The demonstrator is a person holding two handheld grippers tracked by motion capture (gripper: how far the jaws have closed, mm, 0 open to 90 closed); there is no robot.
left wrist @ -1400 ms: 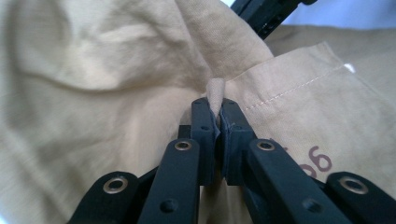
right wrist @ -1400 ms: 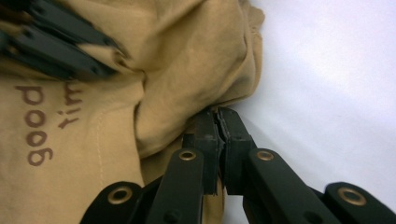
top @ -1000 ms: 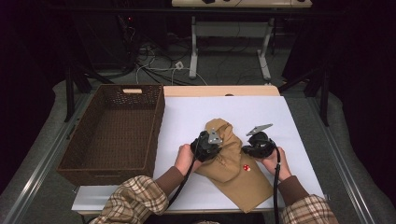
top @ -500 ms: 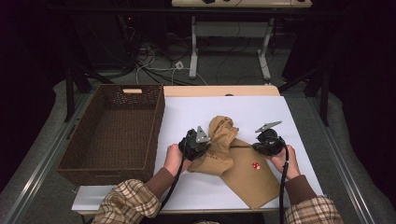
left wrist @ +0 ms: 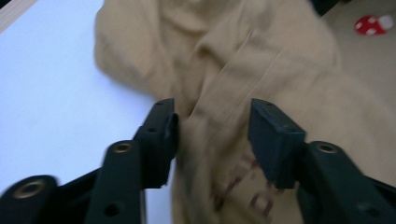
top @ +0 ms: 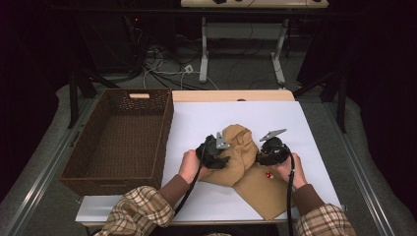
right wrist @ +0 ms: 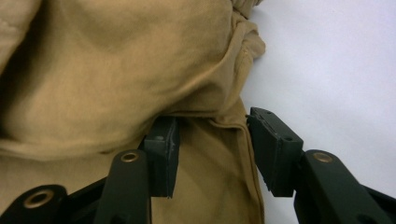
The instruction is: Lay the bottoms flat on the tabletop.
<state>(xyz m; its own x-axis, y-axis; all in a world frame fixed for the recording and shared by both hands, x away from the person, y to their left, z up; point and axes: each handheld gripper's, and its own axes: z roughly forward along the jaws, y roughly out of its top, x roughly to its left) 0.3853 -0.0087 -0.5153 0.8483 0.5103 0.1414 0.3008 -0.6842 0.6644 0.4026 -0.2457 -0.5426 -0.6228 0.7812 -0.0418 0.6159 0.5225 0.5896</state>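
A tan garment (top: pixel 242 147) lies bunched on the white table (top: pixel 196 123), its flat lower part carrying a small red mushroom badge (top: pixel 269 174). My left gripper (top: pixel 212 153) sits at the bunch's left side and my right gripper (top: pixel 269 150) at its right. In the left gripper view the left gripper (left wrist: pixel 212 135) has just been opening; cloth lies between the jaws, which stand apart from it, and the badge (left wrist: pixel 371 24) shows beyond. The right gripper (right wrist: pixel 212 144) has also just been opening, with a hem fold (right wrist: pixel 233 126) between its spread jaws.
A brown wicker basket (top: pixel 118 142) stands empty along the table's left side. A strip of bare wood (top: pixel 231 95) runs along the far edge. Behind the table are a desk frame (top: pixel 204 54) and floor cables (top: pixel 162 69).
Half a second ago the grippers stood farther apart with the cloth drawn out between them. Now they have come back inward and the bunched cloth lies slack.
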